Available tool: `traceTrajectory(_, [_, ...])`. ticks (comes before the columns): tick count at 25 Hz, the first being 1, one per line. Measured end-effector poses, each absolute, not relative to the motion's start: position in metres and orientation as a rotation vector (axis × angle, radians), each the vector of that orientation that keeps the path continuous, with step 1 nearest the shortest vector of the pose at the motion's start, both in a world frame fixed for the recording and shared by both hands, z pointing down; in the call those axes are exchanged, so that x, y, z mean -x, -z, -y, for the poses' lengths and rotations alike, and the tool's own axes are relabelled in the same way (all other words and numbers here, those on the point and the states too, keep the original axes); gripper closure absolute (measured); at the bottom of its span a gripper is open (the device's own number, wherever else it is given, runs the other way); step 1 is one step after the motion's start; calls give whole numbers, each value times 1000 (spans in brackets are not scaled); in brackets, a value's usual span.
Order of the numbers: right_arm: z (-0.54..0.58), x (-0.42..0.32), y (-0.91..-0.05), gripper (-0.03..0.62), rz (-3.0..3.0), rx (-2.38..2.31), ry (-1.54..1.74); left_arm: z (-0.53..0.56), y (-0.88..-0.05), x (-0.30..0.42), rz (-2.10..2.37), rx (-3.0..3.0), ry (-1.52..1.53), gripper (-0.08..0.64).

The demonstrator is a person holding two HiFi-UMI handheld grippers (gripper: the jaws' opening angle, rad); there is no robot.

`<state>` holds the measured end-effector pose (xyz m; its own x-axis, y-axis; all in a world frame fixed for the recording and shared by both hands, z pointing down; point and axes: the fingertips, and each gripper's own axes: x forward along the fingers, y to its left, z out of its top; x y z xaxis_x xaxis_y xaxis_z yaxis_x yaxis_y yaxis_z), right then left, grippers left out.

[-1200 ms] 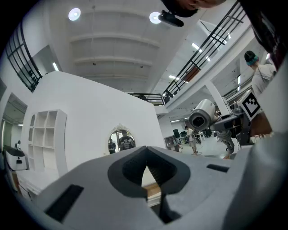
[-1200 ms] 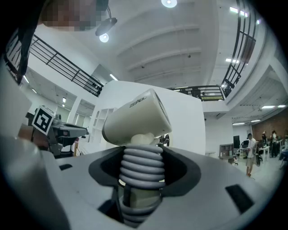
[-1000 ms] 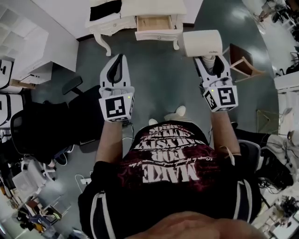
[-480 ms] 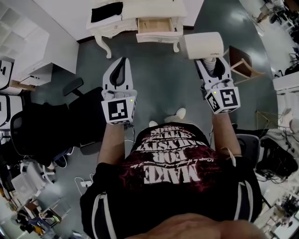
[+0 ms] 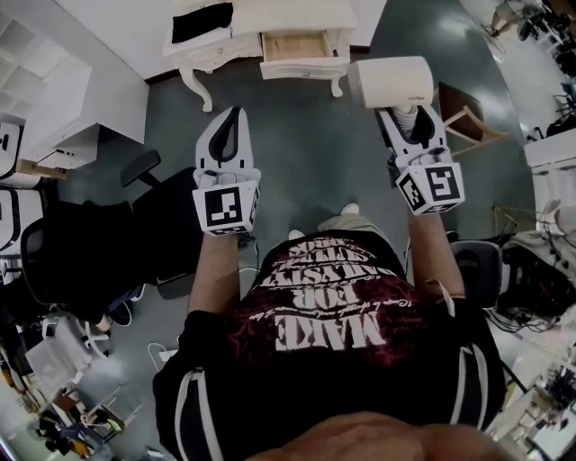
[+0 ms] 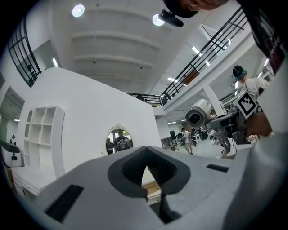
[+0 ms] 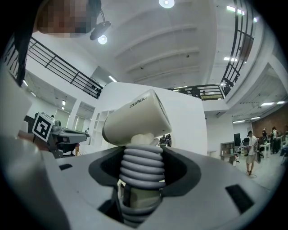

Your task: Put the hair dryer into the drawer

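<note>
Over the last second little has moved. The right gripper [image 5: 409, 122] stays clamped on the handle of the hair dryer [image 5: 391, 83], with the grey coiled cord [image 7: 140, 164] wound round that handle between the jaws. The barrel stands above the jaw tips at the same height as before. The left gripper [image 5: 234, 115] is still carried level beside it, jaws pressed together on nothing. The drawer [image 5: 304, 66] has barely shifted in the head view. It sits pulled open in the white dressing table [image 5: 292, 13], its bare wooden inside showing, well apart from the dryer and ahead-left of it. Judgement: this is the carry phase, the approach is hardly advancing, and the placing is not yet begun. A dark item [image 5: 202, 20] lies on the table top left of the drawer, clear of the opening. The stretch of grey floor [image 5: 306, 135] between the person and the table shows nothing lying on it. A wooden chair [image 5: 468, 117] stands to the right of the dryer, off the line to the drawer, and a black office chair [image 5: 81, 252] stands far left. Likely snags: the drawer's front edge, and whether the bulky barrel fits in flat.
</note>
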<state>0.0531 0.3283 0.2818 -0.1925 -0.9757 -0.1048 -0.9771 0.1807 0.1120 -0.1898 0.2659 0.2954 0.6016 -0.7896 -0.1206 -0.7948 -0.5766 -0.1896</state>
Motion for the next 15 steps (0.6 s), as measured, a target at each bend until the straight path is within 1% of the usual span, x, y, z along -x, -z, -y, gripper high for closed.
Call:
traceTrajectory(9, [-311,-57,-289,351,-2440,1974,-208,-248,-307,195,-1343,2629,-29,557])
traceTrajectory(15, [-293,-68,-287,351,-2467,1936,-211,-228,-310,184,-1379,2650,-29,557])
